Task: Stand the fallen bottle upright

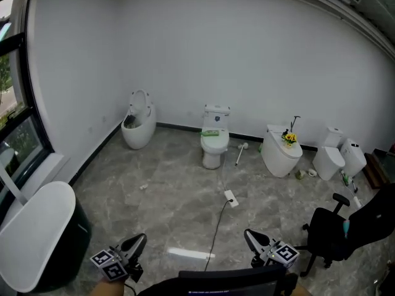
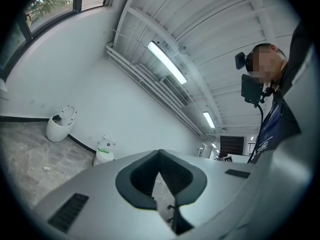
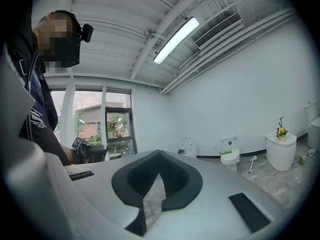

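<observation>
Two grippers sit low in the head view: left gripper (image 1: pixel 134 245), right gripper (image 1: pixel 253 238), both pointing out over the grey marble floor (image 1: pixel 173 190).

Left gripper view: fingers (image 2: pixel 139 178) clenched, tips meeting, nothing between them.
Right gripper view: fingers (image 3: pixel 131 178) clenched the same way, tips together and empty.

Bottle: not identified with certainty. Several small items lie on the floor near the right-hand toilets, among them a greenish one (image 1: pixel 300 174) just beside the toilet with yellow flowers (image 1: pixel 281 152). They are too small to tell whether any is the bottle, and all are well apart from both grippers.

Along the far wall, left to right:
- oval toilet (image 1: pixel 139 127)
- white toilet with green on the seat (image 1: pixel 214 143)
- long-handled brush (image 1: pixel 241 153) leaning on the floor
- flower toilet
- two more white units (image 1: pixel 339 158)

Mid-floor: white power strip (image 1: pixel 231 197) with a dark cable (image 1: pixel 215 230) running toward the camera; a flat white strip (image 1: pixel 191 253) between the grippers.

Right edge: black office chair (image 1: pixel 333 232).
Left: white rounded lid on a dark base (image 1: pixel 37 236), under the window (image 1: pixel 15 122).
</observation>
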The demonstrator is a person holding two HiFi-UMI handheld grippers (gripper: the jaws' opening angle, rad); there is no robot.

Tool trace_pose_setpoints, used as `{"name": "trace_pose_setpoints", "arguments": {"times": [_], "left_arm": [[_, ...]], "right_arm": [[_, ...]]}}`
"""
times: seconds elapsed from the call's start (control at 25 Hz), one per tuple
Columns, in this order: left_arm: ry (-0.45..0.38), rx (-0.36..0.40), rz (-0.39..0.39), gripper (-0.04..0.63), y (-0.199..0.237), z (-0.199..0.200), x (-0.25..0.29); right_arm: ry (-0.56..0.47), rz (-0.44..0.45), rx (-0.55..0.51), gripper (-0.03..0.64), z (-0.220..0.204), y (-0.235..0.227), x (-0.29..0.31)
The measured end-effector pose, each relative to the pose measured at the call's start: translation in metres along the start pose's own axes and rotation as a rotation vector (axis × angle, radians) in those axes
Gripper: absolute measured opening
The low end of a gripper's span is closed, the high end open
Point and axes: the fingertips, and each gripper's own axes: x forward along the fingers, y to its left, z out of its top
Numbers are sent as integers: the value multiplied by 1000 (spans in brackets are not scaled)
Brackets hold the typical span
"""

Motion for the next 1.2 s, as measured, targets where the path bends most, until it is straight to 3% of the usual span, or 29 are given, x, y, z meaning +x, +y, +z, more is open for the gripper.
{"name": "trace_pose_setpoints", "arguments": {"times": [0.16, 0.36, 0.88, 1.2], "left_arm": [[24, 1, -7, 3, 22, -1, 61], [33, -32, -39, 3, 96, 11, 113], [90, -27, -186, 3, 400, 178, 200], [84, -52, -169, 3, 512, 203, 258]], "right_arm": [[-6, -30, -4, 26, 1, -70, 11], [-3, -83, -9, 26, 4, -119, 74], [-62, -240, -1, 26, 76, -153, 398], [-37, -227, 17, 26, 67, -210, 519]]}}
